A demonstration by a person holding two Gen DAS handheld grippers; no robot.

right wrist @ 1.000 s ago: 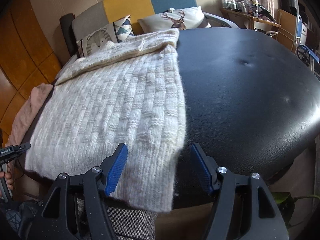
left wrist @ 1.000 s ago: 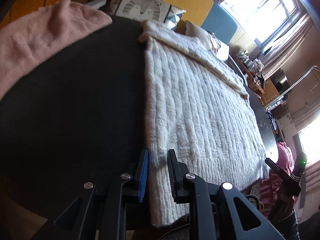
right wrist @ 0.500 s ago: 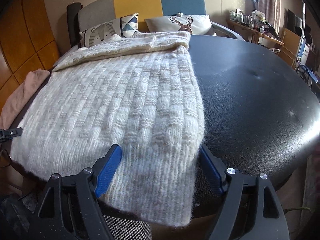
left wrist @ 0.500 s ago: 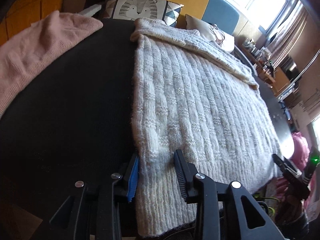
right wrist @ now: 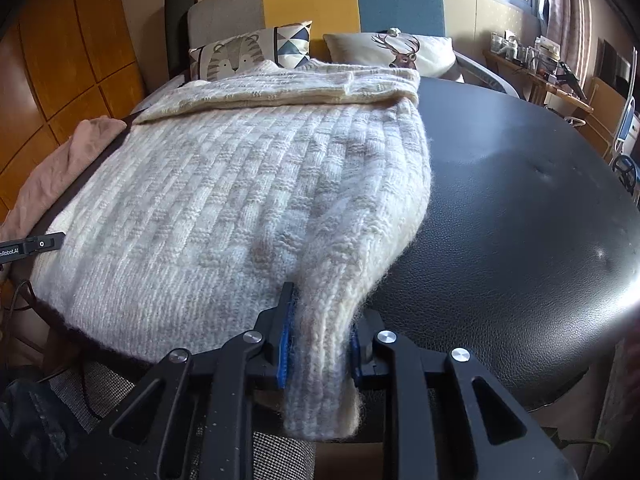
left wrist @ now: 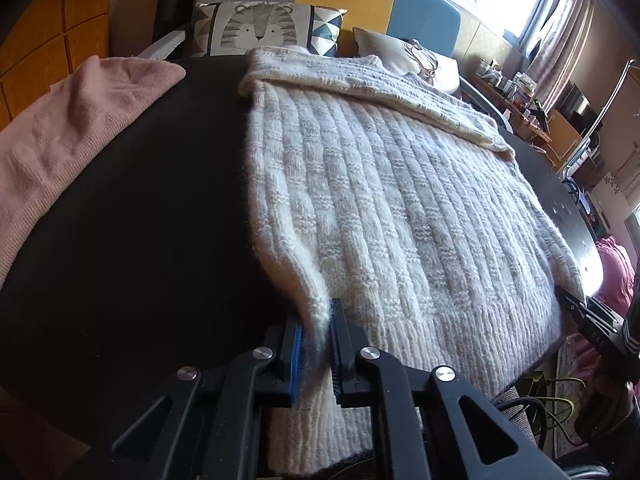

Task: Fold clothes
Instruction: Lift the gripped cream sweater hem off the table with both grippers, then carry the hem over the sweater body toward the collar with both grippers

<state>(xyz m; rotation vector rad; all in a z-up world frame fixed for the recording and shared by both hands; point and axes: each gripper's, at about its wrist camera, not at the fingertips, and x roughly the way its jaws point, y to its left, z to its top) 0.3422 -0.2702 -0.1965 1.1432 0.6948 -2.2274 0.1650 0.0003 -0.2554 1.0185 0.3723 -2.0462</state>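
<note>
A cream ribbed knit sweater (left wrist: pixel 400 208) lies flat on a black padded table (left wrist: pixel 140 240), its far end folded over and its hem hanging off the near edge. My left gripper (left wrist: pixel 316 344) is shut on the sweater's near left hem corner, which bunches up between the jaws. My right gripper (right wrist: pixel 320 340) is shut on the near right hem corner of the sweater (right wrist: pixel 240 208), with the fabric gathered into a ridge. The right gripper also shows at the right edge of the left wrist view (left wrist: pixel 592 316).
A pink garment (left wrist: pixel 68 132) lies on the table's far left, also in the right wrist view (right wrist: pixel 60 168). A sofa with a tiger cushion (left wrist: pixel 256 32) and a deer cushion (right wrist: pixel 400 52) stands behind. The bare black tabletop (right wrist: pixel 520 200) stretches right. A cluttered desk (right wrist: pixel 536 56) is at far right.
Both grippers have moved forward onto the hem and closed on its near corners. The fabric at each corner is now pinched and lifted into a ridge.
</note>
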